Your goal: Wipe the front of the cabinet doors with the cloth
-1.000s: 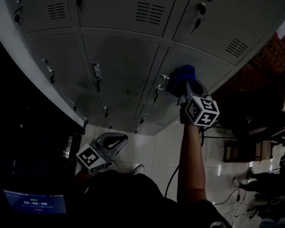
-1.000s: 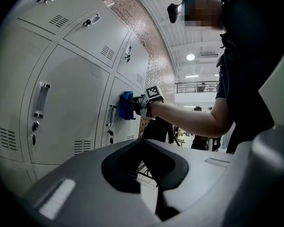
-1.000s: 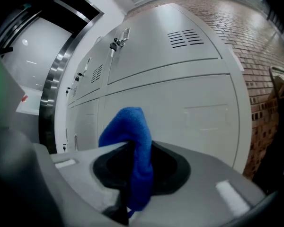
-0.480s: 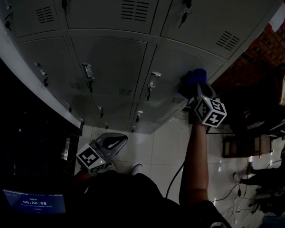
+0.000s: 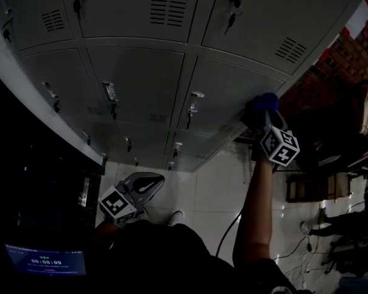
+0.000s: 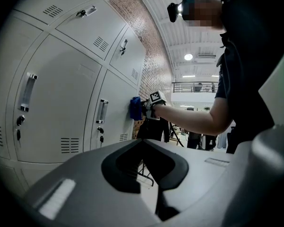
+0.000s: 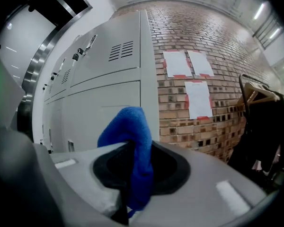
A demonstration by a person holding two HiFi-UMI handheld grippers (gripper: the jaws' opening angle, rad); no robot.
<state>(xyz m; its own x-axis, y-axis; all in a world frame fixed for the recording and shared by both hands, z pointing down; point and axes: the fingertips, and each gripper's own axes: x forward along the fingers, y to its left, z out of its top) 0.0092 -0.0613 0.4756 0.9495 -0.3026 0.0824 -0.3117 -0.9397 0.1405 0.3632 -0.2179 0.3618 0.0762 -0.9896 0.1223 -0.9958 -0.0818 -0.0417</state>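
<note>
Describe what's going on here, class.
A person holds a gripper in each hand. The right claw is shut on a blue cloth and presses it against a grey cabinet door, near the door's right edge. The left claw is shut and empty, held low beside the person.

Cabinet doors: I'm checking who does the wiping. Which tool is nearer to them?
Right. The right tool holds the blue cloth against a door. The left tool hangs low and back, well off the doors.
</note>
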